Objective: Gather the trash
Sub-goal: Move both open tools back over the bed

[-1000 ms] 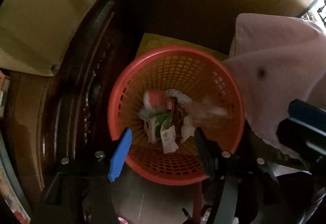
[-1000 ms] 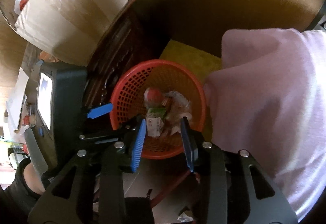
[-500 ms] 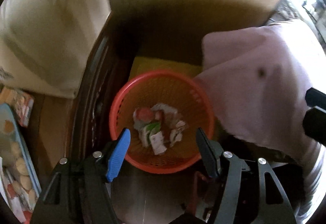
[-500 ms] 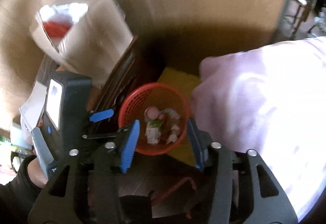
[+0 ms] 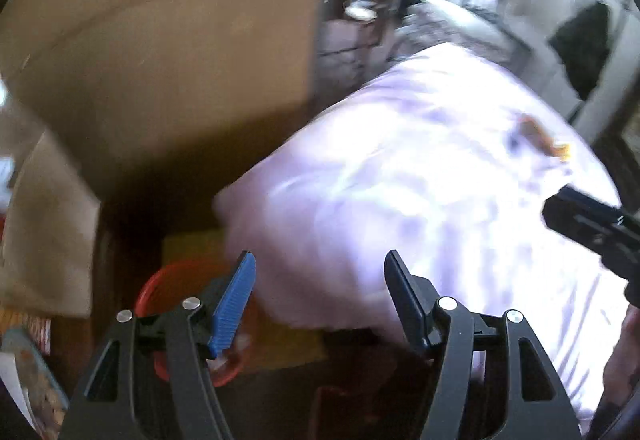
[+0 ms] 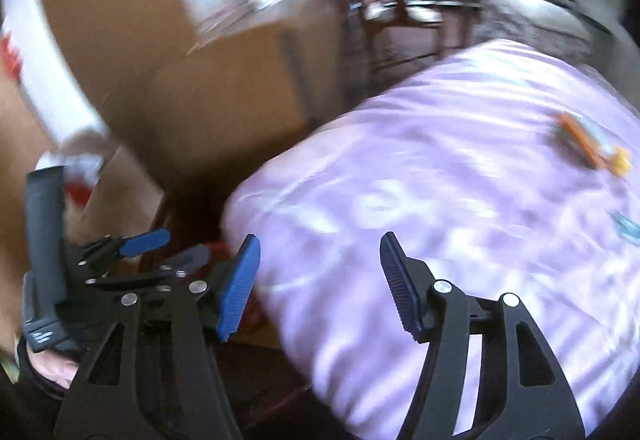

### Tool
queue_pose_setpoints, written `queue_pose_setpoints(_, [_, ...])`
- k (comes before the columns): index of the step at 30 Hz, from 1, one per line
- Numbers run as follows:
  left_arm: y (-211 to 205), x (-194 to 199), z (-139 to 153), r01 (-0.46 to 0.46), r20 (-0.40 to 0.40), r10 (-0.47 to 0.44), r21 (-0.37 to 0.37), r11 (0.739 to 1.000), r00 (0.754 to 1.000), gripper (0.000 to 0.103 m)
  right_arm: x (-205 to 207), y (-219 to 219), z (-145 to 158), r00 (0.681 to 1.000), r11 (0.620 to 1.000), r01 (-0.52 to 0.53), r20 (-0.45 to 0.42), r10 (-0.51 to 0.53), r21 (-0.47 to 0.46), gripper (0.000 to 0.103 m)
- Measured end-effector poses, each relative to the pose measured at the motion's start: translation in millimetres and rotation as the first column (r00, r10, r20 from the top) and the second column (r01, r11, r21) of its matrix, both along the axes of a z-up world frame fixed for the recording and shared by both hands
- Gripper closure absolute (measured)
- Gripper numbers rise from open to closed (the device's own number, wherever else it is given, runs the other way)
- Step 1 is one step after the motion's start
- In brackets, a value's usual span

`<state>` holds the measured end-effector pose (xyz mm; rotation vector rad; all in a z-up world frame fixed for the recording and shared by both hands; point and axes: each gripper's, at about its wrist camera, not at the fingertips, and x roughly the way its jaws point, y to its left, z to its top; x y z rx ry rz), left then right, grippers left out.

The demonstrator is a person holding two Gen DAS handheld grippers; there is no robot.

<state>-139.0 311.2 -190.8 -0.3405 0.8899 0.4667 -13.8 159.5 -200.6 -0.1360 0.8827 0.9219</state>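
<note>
**Both tongs hanging empty above the bed edge**

The left tongs (image 5: 320, 300) are standing spread with nothing between the pads. The right tongs (image 6: 320, 284) are also spread and empty, their jaws having just been opening wider. Beyond both pairs, a pale lilac bed cover (image 6: 460, 199) is filling the right half of each view, blurred by motion.

On that cover, an orange wrapper (image 6: 580, 139) is lying flat, its long axis running from upper left to lower right in the right wrist view, with a yellow end at the lower right. It is sitting well apart from the right tongs, far up and to the right of them. In the left wrist view the same orange wrapper (image 5: 538, 133) is showing as a small smear near the far edge of the bed. A bluish scrap (image 6: 626, 226) is lying nearer the right edge.

The red basket (image 5: 160, 280) is sitting on the floor beside the bed, partly hidden behind the left tongs' blue pad. A cardboard box (image 5: 180, 79) is looming behind it.
</note>
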Motion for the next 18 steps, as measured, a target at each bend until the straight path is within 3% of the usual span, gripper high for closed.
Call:
queue_pose_setpoints(4, [-47,37,42,0.11,0.091,-0.114,0.044,0.993,0.989,0.032,27,-70,17,0.984,0.984,0.176,0.024,-0.177,0.029,0.039])
queue_pose_setpoints(7, [-90,64,73,0.202,0.161,-0.214,0.088,0.975,0.963,0.028,40,-127,34,0.949,0.951,0.304,0.078,-0.307,0.05,0.036])
queue_pose_setpoints(13, [-168,115,97,0.342,0.215,-0.368,0.15,0.928,0.904,0.028,58,-224,54,0.845,0.857,0.504,0.144,-0.514,0.102,0.031])
queue_pose_setpoints(18, [-218,141,106,0.407,0.243,-0.44,0.173,0.897,0.865,0.026,68,-271,60,0.795,0.812,0.571,0.165,-0.583,0.118,0.029])
